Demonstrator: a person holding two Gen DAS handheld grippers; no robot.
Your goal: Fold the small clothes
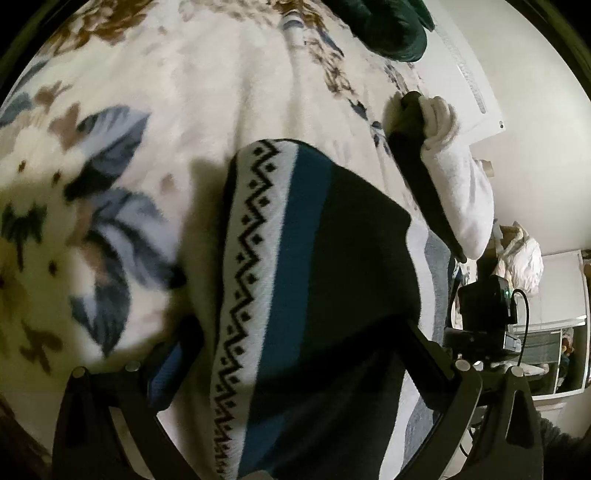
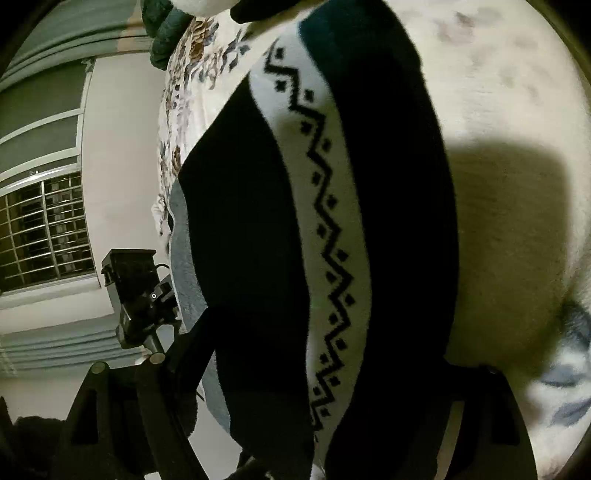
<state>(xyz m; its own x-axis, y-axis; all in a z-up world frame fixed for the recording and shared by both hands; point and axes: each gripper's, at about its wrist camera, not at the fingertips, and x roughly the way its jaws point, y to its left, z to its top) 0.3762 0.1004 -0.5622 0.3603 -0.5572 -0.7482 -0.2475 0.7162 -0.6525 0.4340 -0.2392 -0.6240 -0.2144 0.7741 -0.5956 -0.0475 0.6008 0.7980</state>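
A small knitted garment with black, teal and white bands and a black zigzag pattern hangs in front of the left wrist camera over a floral blanket. It runs down between my left gripper's fingers, which look shut on its lower edge. The same garment fills the right wrist view and passes between my right gripper's fingers, which look shut on it. Fingertips are hidden by cloth in both views. The right gripper's handle and a white-gloved hand show at the upper right of the left view.
The blanket covers a bed. A dark green cloth lies at its far end. A white wall and white panel stand to the right. A barred window and the other gripper's camera unit show at left of the right view.
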